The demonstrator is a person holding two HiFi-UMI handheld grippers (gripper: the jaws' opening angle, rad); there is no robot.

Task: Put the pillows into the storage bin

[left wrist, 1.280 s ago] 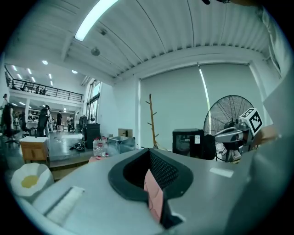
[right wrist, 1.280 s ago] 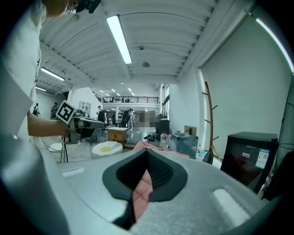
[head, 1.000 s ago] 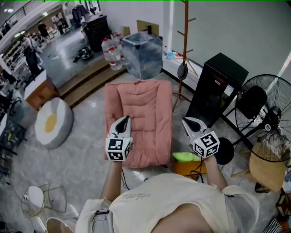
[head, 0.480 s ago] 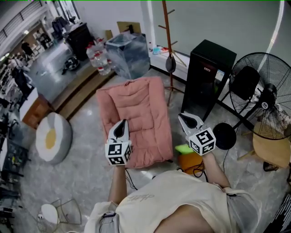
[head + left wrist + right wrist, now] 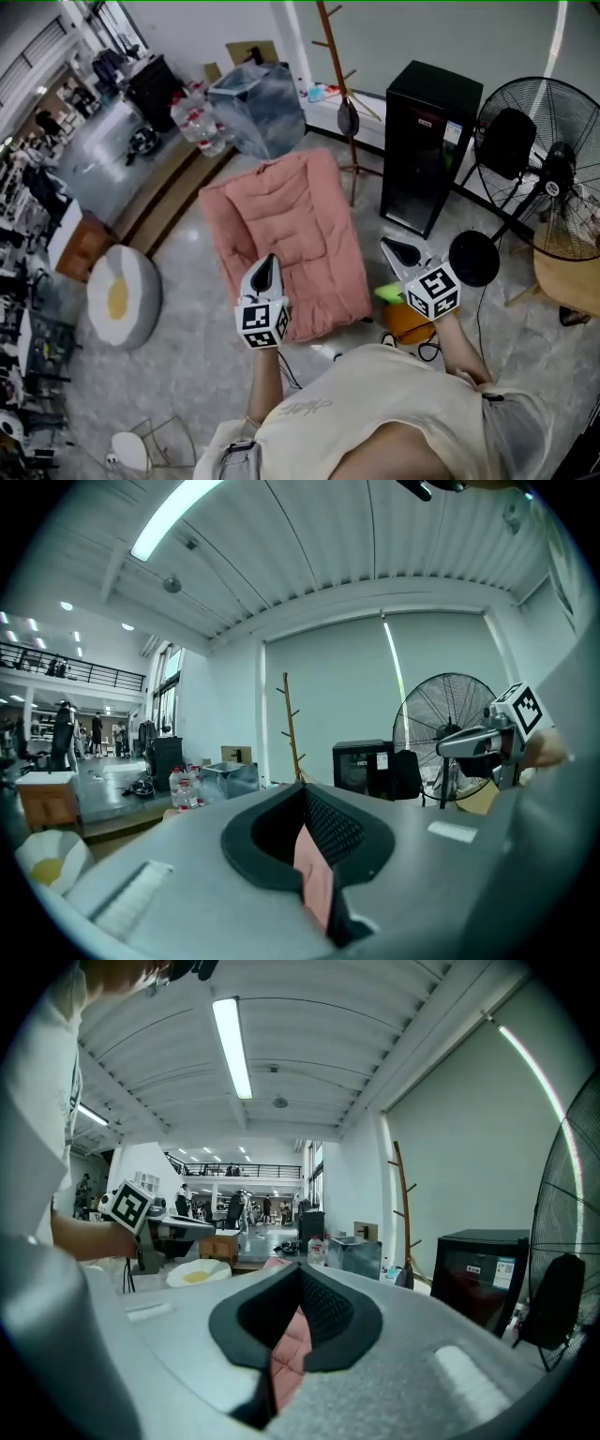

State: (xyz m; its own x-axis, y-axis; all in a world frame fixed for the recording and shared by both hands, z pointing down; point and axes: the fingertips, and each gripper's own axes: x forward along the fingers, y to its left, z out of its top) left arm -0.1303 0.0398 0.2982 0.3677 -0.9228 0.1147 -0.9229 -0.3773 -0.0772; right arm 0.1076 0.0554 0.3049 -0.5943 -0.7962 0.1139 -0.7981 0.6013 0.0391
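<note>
Head view | left tongs (image 5: 268, 260) pressed together, empty | right tongs (image 5: 396, 247) pressed together, empty

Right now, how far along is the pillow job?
Done: nothing visible. The pink pillow and the egg-print pillow both lie on the floor, apart from the clear storage bin. In hand: nothing. The left gripper and right gripper are shut and empty, by the pink pillow's near end. Left: grab each pillow and carry it to the bin.
</note>
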